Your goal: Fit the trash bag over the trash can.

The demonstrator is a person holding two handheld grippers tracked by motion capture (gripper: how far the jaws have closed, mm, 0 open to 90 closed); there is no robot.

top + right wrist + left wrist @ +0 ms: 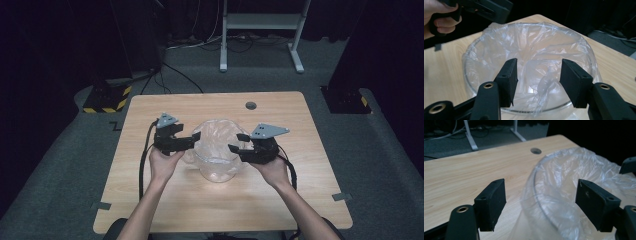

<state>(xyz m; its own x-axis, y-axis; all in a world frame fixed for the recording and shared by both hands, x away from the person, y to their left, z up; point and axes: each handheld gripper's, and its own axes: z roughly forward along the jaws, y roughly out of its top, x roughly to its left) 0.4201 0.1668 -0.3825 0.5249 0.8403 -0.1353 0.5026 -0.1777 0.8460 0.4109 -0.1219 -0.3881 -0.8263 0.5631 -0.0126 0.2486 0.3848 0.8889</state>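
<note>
— High view first: what was seen on the table (300, 200)?

— A clear glass bowl (218, 170) was seen near the middle of the wooden top, a little toward the near edge. It was lined with a thin transparent plastic bag (217, 135), whose crumpled edge was draped over the rim and down the outside on the left.

— And where were the tongs placed?

— The left gripper (192, 139) was held just left of the bowl, its jaws pointed right toward the rim. The right gripper (236, 142) was held just right of the bowl, pointed left. The bowl was thus flanked by both, with a hand (162, 162) seen behind the left one.

— Was anything grasped?

— Nothing was clamped. In the left gripper view the jaws were spread wide; the rim and the bag's folded edge (554, 195) were seen between them, but no pad was pressed on the plastic. In the right gripper view the jaws were likewise released, parted over the near rim of the bowl (529, 110), with the bag's inside (536, 55) seen beyond the gap and untouched by the pads.

— Anything else noted?

— A round cable hole (251, 105) was seen in the tabletop toward the far edge, well apart from the bowl. A white metal frame (260, 22) was stood on the grey floor beyond the table.
</note>
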